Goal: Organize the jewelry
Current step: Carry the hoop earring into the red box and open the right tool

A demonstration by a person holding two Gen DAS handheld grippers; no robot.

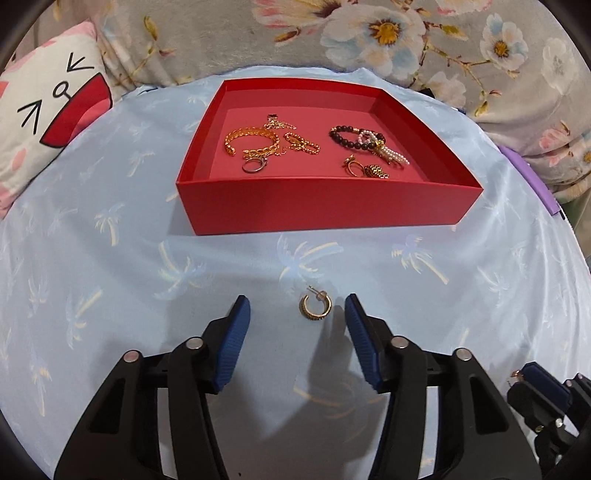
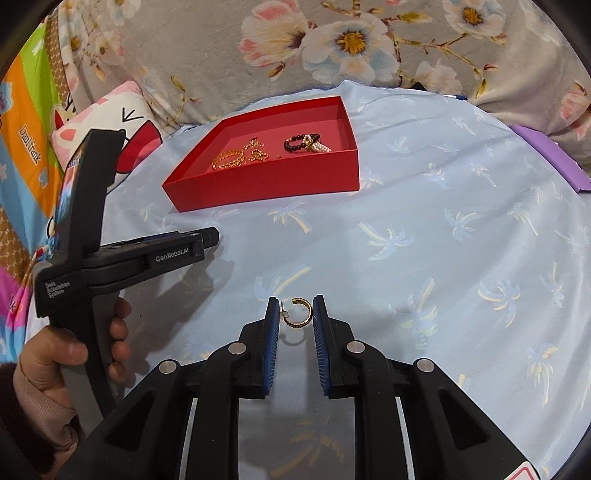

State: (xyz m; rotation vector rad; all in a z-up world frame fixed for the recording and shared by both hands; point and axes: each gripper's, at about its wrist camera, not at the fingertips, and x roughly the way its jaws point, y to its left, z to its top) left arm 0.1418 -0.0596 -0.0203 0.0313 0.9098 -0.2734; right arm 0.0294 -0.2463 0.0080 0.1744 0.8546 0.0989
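A red tray (image 1: 325, 199) on the light blue cloth holds gold bracelets (image 1: 251, 142), a dark bead bracelet (image 1: 351, 136), pearls and rings. A gold hoop earring (image 1: 315, 306) lies on the cloth between the tips of my left gripper (image 1: 297, 314), which is open wide. In the right wrist view, my right gripper (image 2: 295, 314) closely flanks a second gold hoop earring (image 2: 297, 314); its pads sit on both sides of it, and contact is unclear. The tray (image 2: 266, 181) shows far left there. My left gripper's body (image 2: 147, 254) shows at left, held by a hand.
A cartoon cushion (image 1: 44, 122) lies at the left, a floral blanket (image 1: 369, 33) behind the tray. A purple object (image 2: 554, 158) lies at the cloth's right edge. The right gripper's tip (image 1: 539, 391) shows at lower right in the left wrist view.
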